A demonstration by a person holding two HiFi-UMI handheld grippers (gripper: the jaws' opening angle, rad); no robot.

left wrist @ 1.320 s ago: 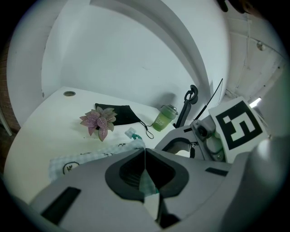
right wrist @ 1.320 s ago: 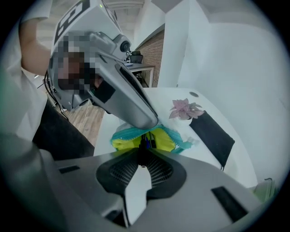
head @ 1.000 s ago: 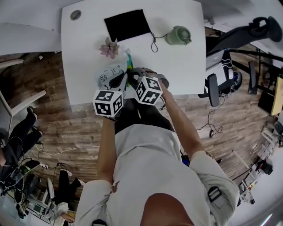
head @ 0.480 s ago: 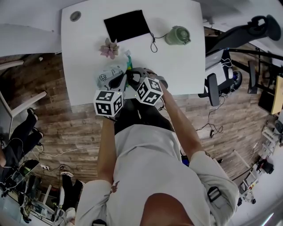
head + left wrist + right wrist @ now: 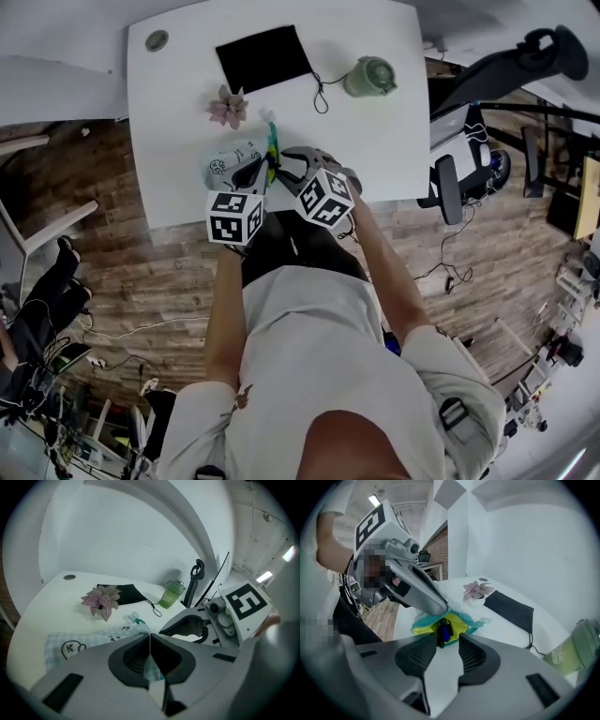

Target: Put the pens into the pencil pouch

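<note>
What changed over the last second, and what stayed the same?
The right gripper has just been opening its jaws, leaving the dark pens in the open yellow-lined fabric pouch; nothing is pinched between them. The left gripper stays shut on the pouch's edge.

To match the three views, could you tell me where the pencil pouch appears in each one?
Head view: pencil pouch upper left of centre, on the table.
Left gripper view: pencil pouch lower left.
Right gripper view: pencil pouch at centre, mouth open, pens inside.
Shared landmark: pink-leaved plant.
</note>
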